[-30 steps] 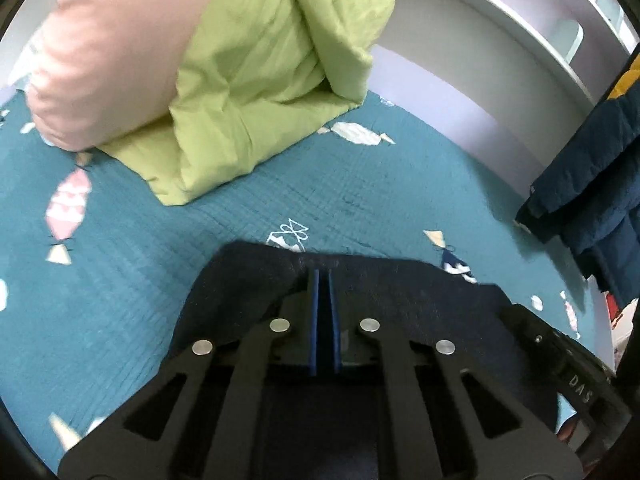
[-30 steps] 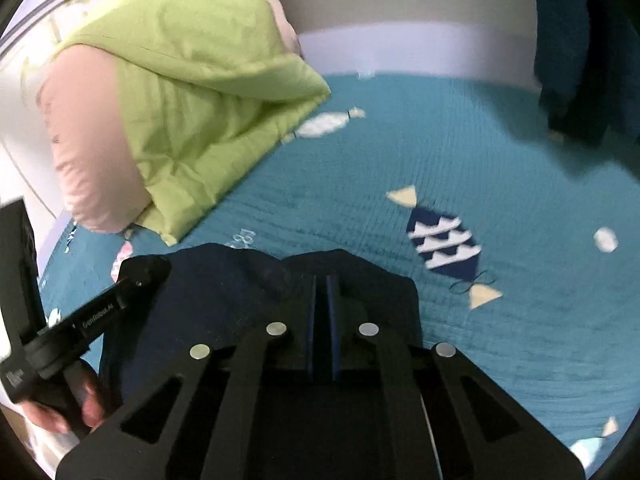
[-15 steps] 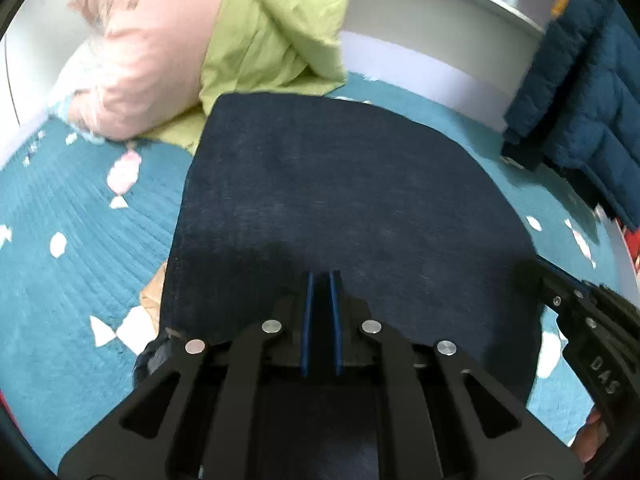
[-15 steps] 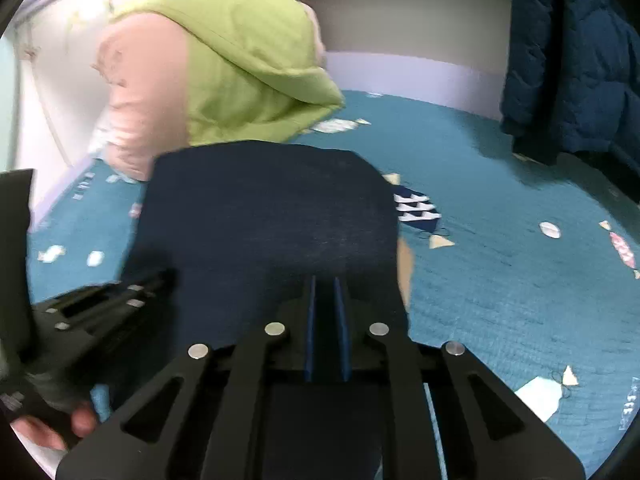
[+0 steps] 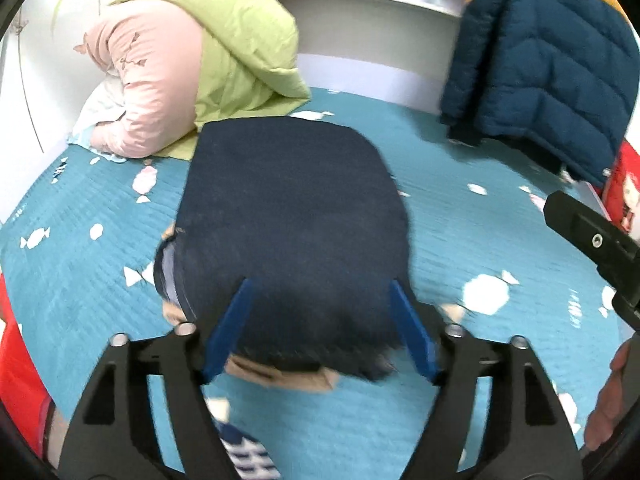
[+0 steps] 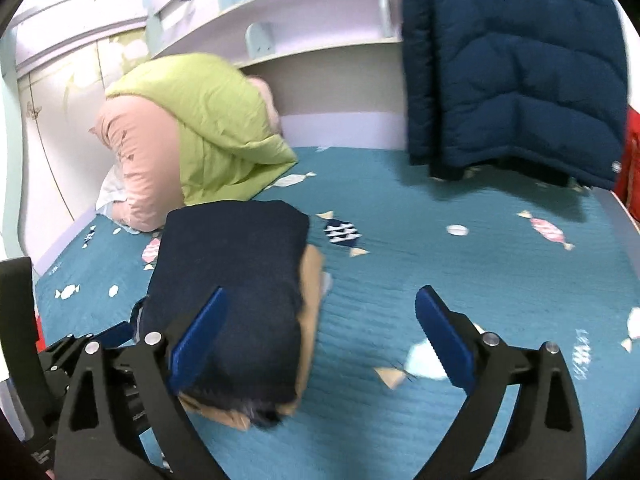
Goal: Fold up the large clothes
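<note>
The left gripper hangs above the near end of the folded dark navy garment, its blue pads spread to either side of the cloth and still parting, pressing on nothing. The right gripper is likewise opening, with bare teal bedspread between its fingers; only its left pad overlaps the garment's near right corner in its own view (whether it touches the cloth cannot be told). The garment lies flat on the bedspread as a compact rectangle, a tan inner layer peeking out along its right edge and near end.

No containers are in view.

To the right of the garment the bedspread runs open and uncluttered up to the bed's edge. Beyond the garment's far end, close to it, sits a heaped green and pink quilt against the wall. At the far right a navy puffer jacket hangs down to the bed by the white shelving.
</note>
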Demonstrator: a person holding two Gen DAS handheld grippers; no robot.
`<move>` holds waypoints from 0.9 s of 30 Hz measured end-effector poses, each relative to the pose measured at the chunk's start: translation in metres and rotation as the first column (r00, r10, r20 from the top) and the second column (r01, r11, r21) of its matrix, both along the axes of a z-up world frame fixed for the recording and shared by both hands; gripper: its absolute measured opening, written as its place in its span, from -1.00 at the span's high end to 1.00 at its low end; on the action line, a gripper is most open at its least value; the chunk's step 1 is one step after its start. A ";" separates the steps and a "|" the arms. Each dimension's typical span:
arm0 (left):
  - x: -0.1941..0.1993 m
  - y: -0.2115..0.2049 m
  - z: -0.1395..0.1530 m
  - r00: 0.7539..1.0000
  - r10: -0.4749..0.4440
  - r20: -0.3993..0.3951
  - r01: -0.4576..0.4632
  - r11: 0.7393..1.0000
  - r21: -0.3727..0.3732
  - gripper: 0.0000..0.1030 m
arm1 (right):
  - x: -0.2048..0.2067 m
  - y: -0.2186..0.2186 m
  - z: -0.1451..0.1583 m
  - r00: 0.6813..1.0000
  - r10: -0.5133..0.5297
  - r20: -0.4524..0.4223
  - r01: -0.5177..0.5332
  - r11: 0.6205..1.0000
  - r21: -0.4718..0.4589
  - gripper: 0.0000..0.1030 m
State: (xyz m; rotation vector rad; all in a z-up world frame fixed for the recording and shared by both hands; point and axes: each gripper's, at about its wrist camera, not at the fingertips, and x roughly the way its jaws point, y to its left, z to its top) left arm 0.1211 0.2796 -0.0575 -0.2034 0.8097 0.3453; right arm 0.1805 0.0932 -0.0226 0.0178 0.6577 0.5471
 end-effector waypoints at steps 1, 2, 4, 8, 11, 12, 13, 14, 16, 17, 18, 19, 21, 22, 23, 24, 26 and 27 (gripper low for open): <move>-0.004 -0.007 0.002 1.000 -0.005 0.002 0.005 1.000 0.001 -0.62 | -0.007 -0.009 0.000 1.000 -0.014 0.006 0.014 1.000 0.003 -0.79; -0.010 -0.020 0.005 1.000 -0.012 0.002 0.012 1.000 0.017 -0.71 | -0.015 -0.020 0.000 0.999 -0.034 0.010 0.034 0.999 0.000 -0.82; -0.023 -0.043 0.011 0.999 -0.032 0.002 0.032 0.997 0.063 -0.72 | -0.033 -0.046 -0.001 0.998 -0.070 0.006 0.070 0.997 -0.015 -0.83; -0.048 -0.082 0.021 0.996 -0.083 0.018 0.082 0.995 0.055 -0.72 | -0.070 -0.089 0.002 0.987 -0.158 0.026 0.159 0.987 -0.036 -0.84; -0.065 -0.108 0.034 0.994 -0.099 0.039 0.096 0.992 0.076 -0.74 | -0.092 -0.111 0.008 0.973 -0.222 0.059 0.226 0.971 -0.074 -0.84; -0.071 -0.116 0.038 0.993 -0.107 0.052 0.103 0.992 0.077 -0.74 | -0.103 -0.121 0.012 0.966 -0.248 0.074 0.254 0.964 -0.084 -0.84; -0.079 -0.126 0.044 0.990 -0.125 0.067 0.120 0.990 0.073 -0.75 | -0.110 -0.127 0.015 0.961 -0.264 0.085 0.271 0.959 -0.087 -0.84; -0.083 -0.131 0.047 0.989 -0.128 0.070 0.123 0.990 0.072 -0.77 | -0.116 -0.133 0.018 0.955 -0.279 0.096 0.288 0.953 -0.092 -0.85; -0.093 -0.145 0.053 0.988 -0.142 0.066 0.137 0.988 0.077 -0.78 | -0.133 -0.145 0.022 0.943 -0.313 0.116 0.325 0.940 -0.104 -0.85; -0.098 -0.152 0.056 0.984 -0.159 0.075 0.153 0.985 0.075 -0.78 | -0.140 -0.149 0.024 0.940 -0.320 0.119 0.332 0.937 -0.106 -0.85; -0.104 -0.159 0.060 0.982 -0.170 0.085 0.163 0.983 0.082 -0.78 | -0.147 -0.153 0.026 0.936 -0.327 0.126 0.341 0.934 -0.106 -0.85; -0.110 -0.166 0.064 0.979 -0.179 0.098 0.169 0.981 0.097 -0.78 | -0.155 -0.157 0.028 0.933 -0.334 0.137 0.349 0.932 -0.102 -0.85; -0.118 -0.176 0.069 0.973 -0.201 0.117 0.188 0.976 0.113 -0.78 | -0.166 -0.165 0.032 0.925 -0.346 0.157 0.361 0.929 -0.082 -0.85; -0.122 -0.181 0.072 0.970 -0.206 0.129 0.191 0.974 0.118 -0.78 | -0.170 -0.170 0.034 0.921 -0.356 0.159 0.370 0.927 -0.068 -0.85; -0.125 -0.184 0.074 0.968 -0.210 0.138 0.194 0.974 0.120 -0.78 | -0.172 -0.173 0.034 0.918 -0.365 0.156 0.377 0.924 -0.060 -0.85; -0.129 -0.187 0.076 0.965 -0.216 0.146 0.199 0.972 0.124 -0.78 | -0.176 -0.178 0.035 0.916 -0.373 0.148 0.383 0.923 -0.046 -0.85; -0.134 -0.193 0.080 0.962 -0.222 0.160 0.202 0.970 0.135 -0.78 | -0.181 -0.183 0.036 0.912 -0.384 0.143 0.392 0.919 -0.033 -0.85; -0.137 -0.197 0.081 0.959 -0.227 0.168 0.204 0.969 0.143 -0.78 | -0.185 -0.186 0.036 0.910 -0.387 0.150 0.396 0.918 -0.032 -0.85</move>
